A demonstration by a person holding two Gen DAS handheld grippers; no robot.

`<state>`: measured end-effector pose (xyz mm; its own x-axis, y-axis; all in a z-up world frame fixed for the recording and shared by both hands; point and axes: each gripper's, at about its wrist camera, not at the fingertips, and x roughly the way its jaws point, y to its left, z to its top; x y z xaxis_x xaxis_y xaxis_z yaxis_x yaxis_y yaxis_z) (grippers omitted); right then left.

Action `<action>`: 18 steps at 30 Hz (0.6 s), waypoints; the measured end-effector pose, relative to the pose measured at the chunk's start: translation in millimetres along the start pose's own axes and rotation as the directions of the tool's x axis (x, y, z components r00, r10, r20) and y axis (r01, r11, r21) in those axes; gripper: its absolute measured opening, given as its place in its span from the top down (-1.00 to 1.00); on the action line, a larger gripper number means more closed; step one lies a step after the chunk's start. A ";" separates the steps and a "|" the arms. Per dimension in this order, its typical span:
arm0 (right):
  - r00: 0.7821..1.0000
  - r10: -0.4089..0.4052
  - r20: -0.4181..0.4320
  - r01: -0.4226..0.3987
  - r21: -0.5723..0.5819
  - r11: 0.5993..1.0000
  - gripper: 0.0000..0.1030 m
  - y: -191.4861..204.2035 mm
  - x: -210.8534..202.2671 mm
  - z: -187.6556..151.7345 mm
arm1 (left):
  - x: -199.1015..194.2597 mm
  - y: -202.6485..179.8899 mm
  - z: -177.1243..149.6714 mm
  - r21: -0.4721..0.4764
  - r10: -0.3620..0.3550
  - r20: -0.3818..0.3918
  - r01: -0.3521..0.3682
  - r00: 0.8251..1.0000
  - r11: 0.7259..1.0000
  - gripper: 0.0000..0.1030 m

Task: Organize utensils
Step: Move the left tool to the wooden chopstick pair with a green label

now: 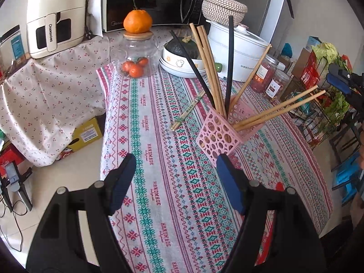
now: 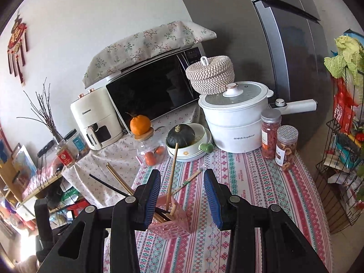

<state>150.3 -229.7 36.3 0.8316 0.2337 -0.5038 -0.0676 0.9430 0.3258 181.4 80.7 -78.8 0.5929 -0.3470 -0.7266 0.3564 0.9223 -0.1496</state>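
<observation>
A: Left to right. Glass jar (image 1: pixel 135 55) of small oranges, with one orange (image 1: pixel 137 21) balanced on its lid, stands at the far left of the patterned tablecloth (image 1: pixel 159 182). Left gripper (image 1: pixel 175 175) hangs over bare cloth, jaws wide, nothing between them.

B: And the loose pair?

A: One pair of printed chopsticks (image 1: pixel 187 110) lies flat on the cloth, just left of the pink holder (image 1: pixel 218 136). Everything else, bamboo chopsticks (image 1: pixel 207 52) and black chopsticks (image 1: pixel 229 61), stands splayed in the holder.

B: Right side?

A: Right gripper (image 2: pixel 182 195) sits above the holder, jaws partly apart, empty; a bamboo stick rises between them without touching either pad.

B: Risks, as I judge them?

A: The holder looks light and top-heavy; its sticks fan far out. A finger brushing one on the way to the loose pair could tip it. Thin chopsticks flat on cloth may roll or pinch fabric. A swing leftward threatens the perched orange.
</observation>
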 end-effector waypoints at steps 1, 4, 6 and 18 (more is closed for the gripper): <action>1.000 -0.002 -0.012 0.002 0.001 1.000 0.22 -4.5 -1.6 -3.1 | 9.4 5.2 0.5 0.033 -0.052 0.004 0.052 0.999 0.998 -0.43; 0.999 -0.012 -0.041 0.012 0.000 1.000 0.22 -16.3 -5.2 -11.8 | 40.8 15.3 1.3 0.095 -0.121 -0.004 0.121 0.993 0.988 -0.41; 0.998 -0.023 -0.054 0.022 -0.012 1.000 0.22 -21.5 -6.3 -15.6 | 65.3 19.0 4.4 0.113 -0.140 -0.030 0.142 0.990 0.983 -0.25; 0.994 -0.038 -0.099 0.032 -0.055 0.998 0.22 -28.4 14.4 -23.7 | 145.8 -2.9 31.8 0.259 -0.141 -0.121 0.169 0.983 0.951 0.74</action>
<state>151.1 -247.5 0.8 0.7751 0.2201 -0.5923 -0.0710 0.9618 0.2644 289.7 22.0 -163.0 0.4448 -0.4507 -0.7740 0.6261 0.7744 -0.0912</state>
